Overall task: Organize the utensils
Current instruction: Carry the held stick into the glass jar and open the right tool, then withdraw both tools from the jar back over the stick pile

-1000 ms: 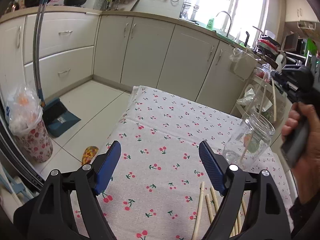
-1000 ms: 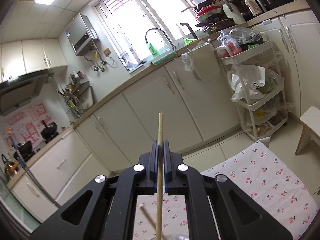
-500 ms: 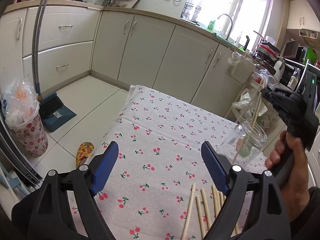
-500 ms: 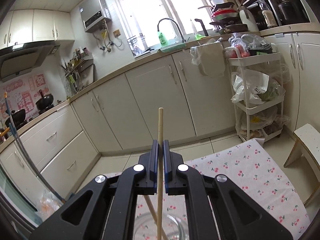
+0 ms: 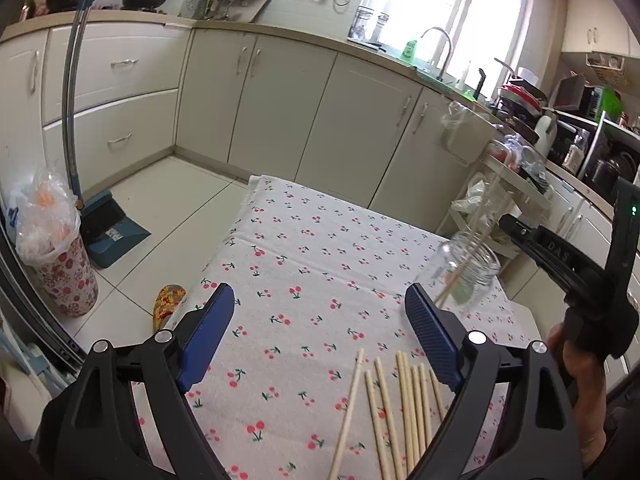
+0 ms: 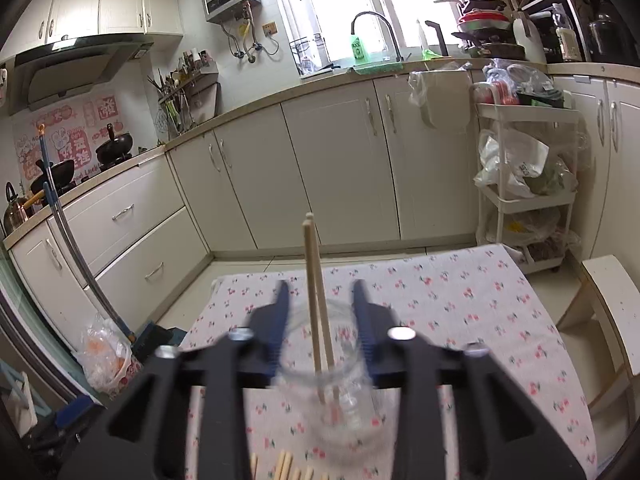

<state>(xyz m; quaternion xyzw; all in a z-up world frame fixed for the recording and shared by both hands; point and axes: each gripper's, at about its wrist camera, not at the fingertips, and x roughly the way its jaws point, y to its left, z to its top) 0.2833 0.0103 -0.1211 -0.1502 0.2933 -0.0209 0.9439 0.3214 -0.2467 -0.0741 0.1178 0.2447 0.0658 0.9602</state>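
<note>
A clear glass jar stands on the cherry-print tablecloth at the right. Two wooden chopsticks lean upright in it. My right gripper hangs just over the jar's mouth. Its jaws are opening, and the two sticks rise between them without touching the pads. Several more chopsticks lie loose on the cloth near the front. My left gripper hovers above the cloth just left of them. Its jaws are opening wide with nothing between them.
A hand holds the right gripper's handle at the table's right edge. On the floor at the left are a lined bin, a blue dustpan and a slipper. A white trolley and a stool stand to the right.
My right gripper has sunk to the jar and let go of its chopstick, which now stands in the jar beside another. My left gripper has risen slightly and widened.
</note>
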